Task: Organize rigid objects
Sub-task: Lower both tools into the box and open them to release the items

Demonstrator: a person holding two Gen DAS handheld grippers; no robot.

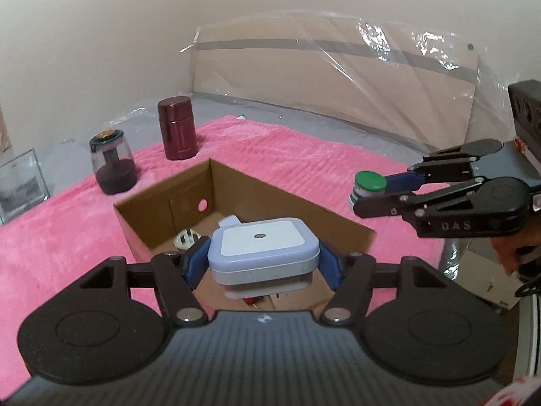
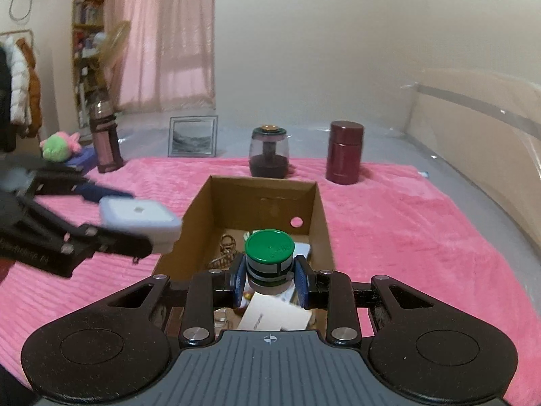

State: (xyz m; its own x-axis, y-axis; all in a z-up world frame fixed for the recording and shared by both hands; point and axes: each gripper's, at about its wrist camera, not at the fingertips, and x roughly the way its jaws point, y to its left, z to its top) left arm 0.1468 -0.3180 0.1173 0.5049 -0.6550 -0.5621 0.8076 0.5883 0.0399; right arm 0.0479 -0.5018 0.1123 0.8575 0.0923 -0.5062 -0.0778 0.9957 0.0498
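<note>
My left gripper [image 1: 262,257] is shut on a pale blue square box [image 1: 263,243] with a white top, held above the near edge of an open cardboard box [image 1: 243,182]. My right gripper [image 2: 270,277] is shut on a small white bottle with a green cap [image 2: 269,247], held over the cardboard box [image 2: 318,209]. The right gripper [image 1: 372,194] with its green-capped bottle [image 1: 370,182] shows at the right in the left wrist view. The left gripper [image 2: 135,237] with the blue box [image 2: 140,220] shows at the left in the right wrist view. The cardboard box holds a white plug [image 1: 184,238], a key ring [image 2: 225,247] and cards [image 2: 275,313].
The box sits on a pink blanket [image 2: 405,223]. Behind it stand a maroon canister [image 2: 345,152], a dark glass jar with a lid [image 2: 268,152], a picture frame [image 2: 192,135] and a brown flask [image 2: 104,138]. A green plush toy [image 2: 57,145] lies far left.
</note>
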